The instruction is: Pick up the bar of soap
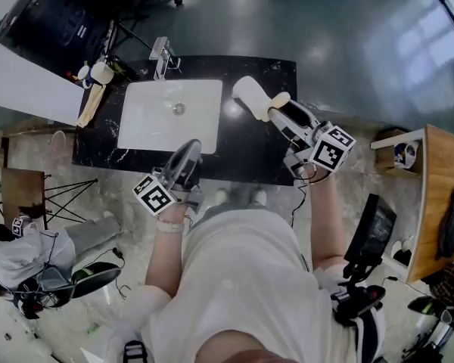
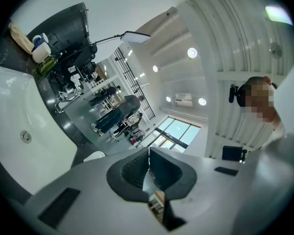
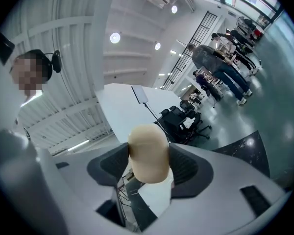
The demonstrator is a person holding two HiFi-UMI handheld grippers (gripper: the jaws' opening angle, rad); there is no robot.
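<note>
On the black marble desk [image 1: 242, 150], the white sink [image 1: 147, 119] takes up the left half, with the faucet [image 1: 161, 55] at its back edge. The right half is bare dark stone, which I judge to be the working area for the soap.

Both of the person's arms reach forward from the body toward the front of the desk. The right arm is pushed further out and angled inward. The left is kept short and close.

The left gripper [image 1: 188, 153] hangs over the front rim of the sink. Its own view [image 2: 149, 168] shows the pads pressed together with nothing between them. I judge it parked there to stay clear of the right side.

The right gripper [image 1: 284, 112] is over the desk just right of the sink, with its marker cube toward the person. Its view looks up at the ceiling, so the tool is pitched steeply.

A white oval object [image 1: 248, 93], possibly a soap dish, lies on the desk just beyond the gripper tip.

The bar of soap [image 1: 278, 100] is clamped crosswise in the right gripper, whose jaws are narrowed onto its two sides [image 3: 148, 153]. The rounded end protrudes past the pads. I cannot tell whether the soap touches the oval object. The grip looks centred and firm, and I judge the pick-up largely done.
</note>
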